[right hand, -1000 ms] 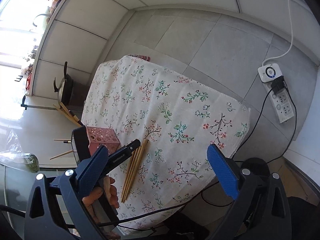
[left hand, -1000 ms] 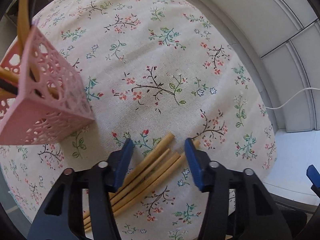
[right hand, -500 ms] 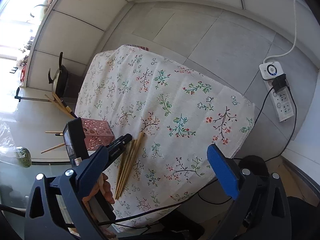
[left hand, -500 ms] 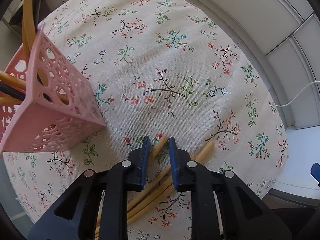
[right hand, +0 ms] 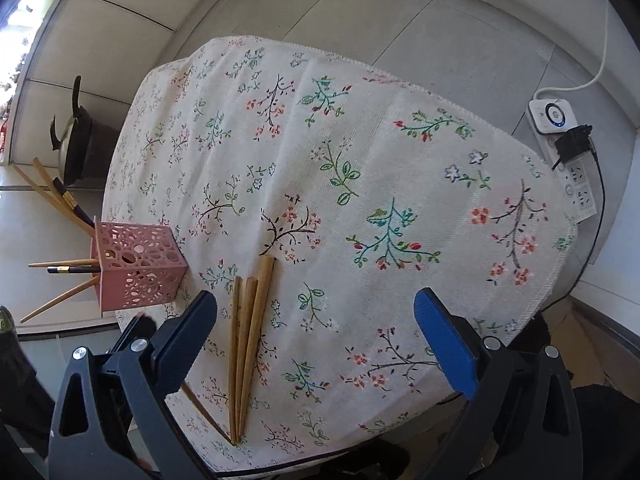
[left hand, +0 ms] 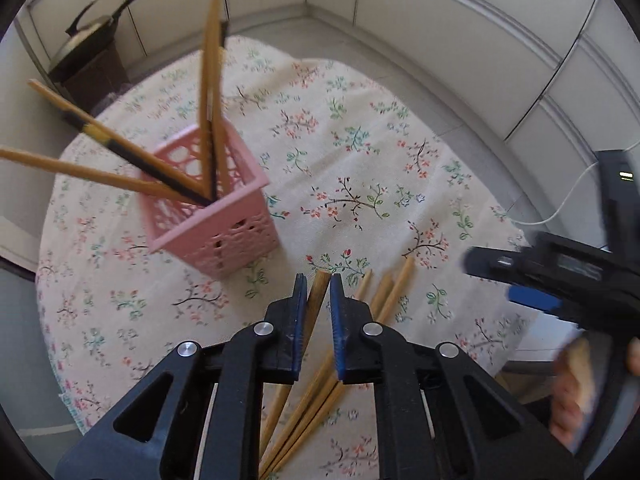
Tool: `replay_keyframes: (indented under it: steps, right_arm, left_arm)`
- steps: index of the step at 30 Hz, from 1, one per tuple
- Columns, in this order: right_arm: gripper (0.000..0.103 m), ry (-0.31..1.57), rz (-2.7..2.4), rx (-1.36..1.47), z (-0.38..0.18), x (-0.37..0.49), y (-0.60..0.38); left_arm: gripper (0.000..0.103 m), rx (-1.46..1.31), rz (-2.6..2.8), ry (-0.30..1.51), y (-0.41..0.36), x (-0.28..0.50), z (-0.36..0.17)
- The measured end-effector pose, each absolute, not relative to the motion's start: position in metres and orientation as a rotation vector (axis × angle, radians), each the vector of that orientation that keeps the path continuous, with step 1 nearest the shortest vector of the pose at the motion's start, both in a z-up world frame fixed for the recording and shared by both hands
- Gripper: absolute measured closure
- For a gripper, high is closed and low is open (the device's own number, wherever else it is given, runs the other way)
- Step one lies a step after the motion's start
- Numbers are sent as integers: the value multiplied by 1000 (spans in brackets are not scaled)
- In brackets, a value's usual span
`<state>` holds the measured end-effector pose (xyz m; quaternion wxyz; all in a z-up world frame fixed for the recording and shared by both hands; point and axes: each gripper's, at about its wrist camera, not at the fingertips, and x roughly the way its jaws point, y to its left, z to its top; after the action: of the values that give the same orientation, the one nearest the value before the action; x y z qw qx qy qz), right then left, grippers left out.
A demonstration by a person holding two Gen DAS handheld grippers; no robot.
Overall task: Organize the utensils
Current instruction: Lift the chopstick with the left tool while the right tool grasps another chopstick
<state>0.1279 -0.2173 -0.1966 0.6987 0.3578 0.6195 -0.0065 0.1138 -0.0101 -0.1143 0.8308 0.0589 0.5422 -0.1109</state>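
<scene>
My left gripper (left hand: pixel 319 280) is shut on one wooden chopstick (left hand: pixel 316 300) and holds it lifted above the floral tablecloth. Three more wooden chopsticks (left hand: pixel 384 300) lie on the cloth just right of it; they also show in the right wrist view (right hand: pixel 248 340). A pink lattice holder (left hand: pixel 216 216) stands to the left with several chopsticks (left hand: pixel 212 80) in it; it also shows in the right wrist view (right hand: pixel 138 266). My right gripper (right hand: pixel 316 320) is open and empty above the near side of the table.
The small table under the floral cloth (right hand: pixel 360 160) ends close on all sides. A power strip (right hand: pixel 560 136) with cables lies on the floor at right. A dark pan on a stand (left hand: pixel 92 52) sits beyond the table.
My left gripper closed on one chopstick and lifted it off the pile, rising and tilting toward the holder. My right gripper moved closer to the table, still open.
</scene>
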Motion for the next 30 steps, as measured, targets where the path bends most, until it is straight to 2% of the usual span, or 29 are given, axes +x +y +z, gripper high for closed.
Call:
replay_keyframes:
  steps: [3, 5, 7, 8, 10, 16, 23, 24, 25, 26, 29, 30]
  right_arm:
    - [10, 1391, -20, 774, -200, 136, -203]
    - [17, 1398, -30, 735, -202, 141, -193]
    - [35, 1413, -41, 698, -205, 145, -184]
    - [37, 1413, -41, 698, -205, 145, -184]
    - [51, 1426, -52, 687, -209, 147, -180]
    - [63, 1424, -75, 676, -213, 153, -170]
    - [63, 1424, -100, 642, -214, 164, -159]
    - [67, 1422, -105, 626, -214, 163, -157]
    - [81, 1419, -115, 596, -213, 163, -154]
    - [88, 1414, -118, 569, -213, 163, -153]
    - [93, 1396, -107, 605, -215, 163, -157]
    - [95, 1386, -96, 637, -216, 162, -161]
  left_arm:
    - [93, 117, -222, 1107, -1, 98, -99]
    - [94, 112, -214, 1079, 8, 85, -88]
    - [94, 104, -211, 1060, 16, 78, -81]
    - [94, 100, -210, 1049, 20, 73, -77]
    - [94, 93, -207, 1031, 25, 65, -73]
    - [94, 78, -196, 1014, 42, 56, -66]
    - [94, 16, -164, 1076, 64, 67, -80]
    - [94, 14, -164, 1086, 65, 68, -82]
    - [94, 16, -162, 1096, 64, 70, -86]
    - [94, 19, -159, 1110, 63, 71, -90]
    - [92, 14, -162, 1174, 60, 82, -110]
    - [88, 12, -158, 1200, 59, 88, -119]
